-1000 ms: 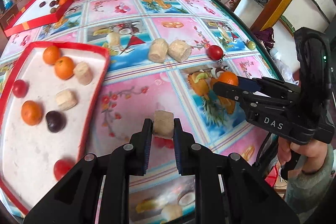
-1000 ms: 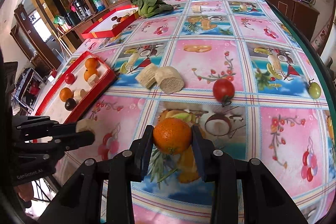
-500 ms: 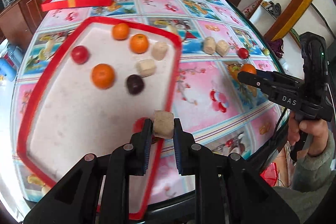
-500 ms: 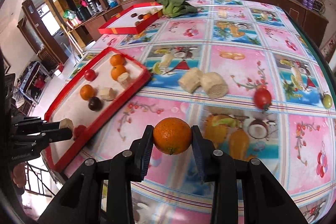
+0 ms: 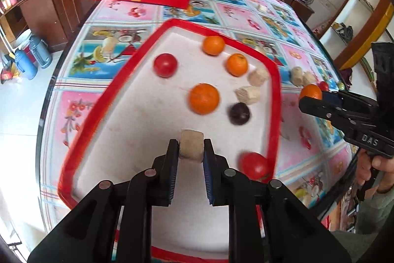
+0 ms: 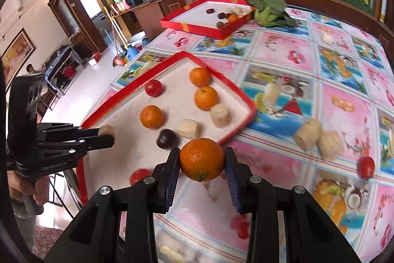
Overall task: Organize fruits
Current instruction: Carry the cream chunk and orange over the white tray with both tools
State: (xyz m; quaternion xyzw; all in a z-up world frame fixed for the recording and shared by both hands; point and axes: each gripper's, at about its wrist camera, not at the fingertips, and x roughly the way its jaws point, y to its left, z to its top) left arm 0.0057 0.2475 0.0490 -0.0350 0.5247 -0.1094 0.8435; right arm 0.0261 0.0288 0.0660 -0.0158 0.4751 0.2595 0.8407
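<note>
Left tongs: the left tongs (image 5: 191, 149) stay clenched on a pale fruit chunk (image 5: 191, 144), pads pressed to its two sides.
Right tongs: the right tongs (image 6: 202, 165) stay clamped on an orange (image 6: 202, 159), gripped at its widest part.
What has changed: a second ago both loads hung over the patterned cloth of the bench (image 6: 320, 70), to the right of the near red tray (image 5: 275, 90). Now the chunk hangs over the tray's white floor, near its front edge; the orange has come to the tray's near right corner and does not yet appear to be over the floor.
In the tray: three oranges, two red tomatoes, a dark plum (image 5: 238, 113) and two pale chunks lie loose, mostly toward the far and right side. The white floor under the chunk is bare.
Left on the bench: two pale chunks (image 6: 317, 137) side by side and a tomato (image 6: 366, 166) wait to the right of the tray.
Far end: a second red tray (image 6: 204, 26) holding small fruit sits beside a leafy green (image 6: 269, 9).
Meaning for the task: the carry looks nearly over for the left load, which seems ready to be lowered and let go. The orange likely needs a little more travel leftward first.
Risk: round fruit may roll once released on the flat floor.
</note>
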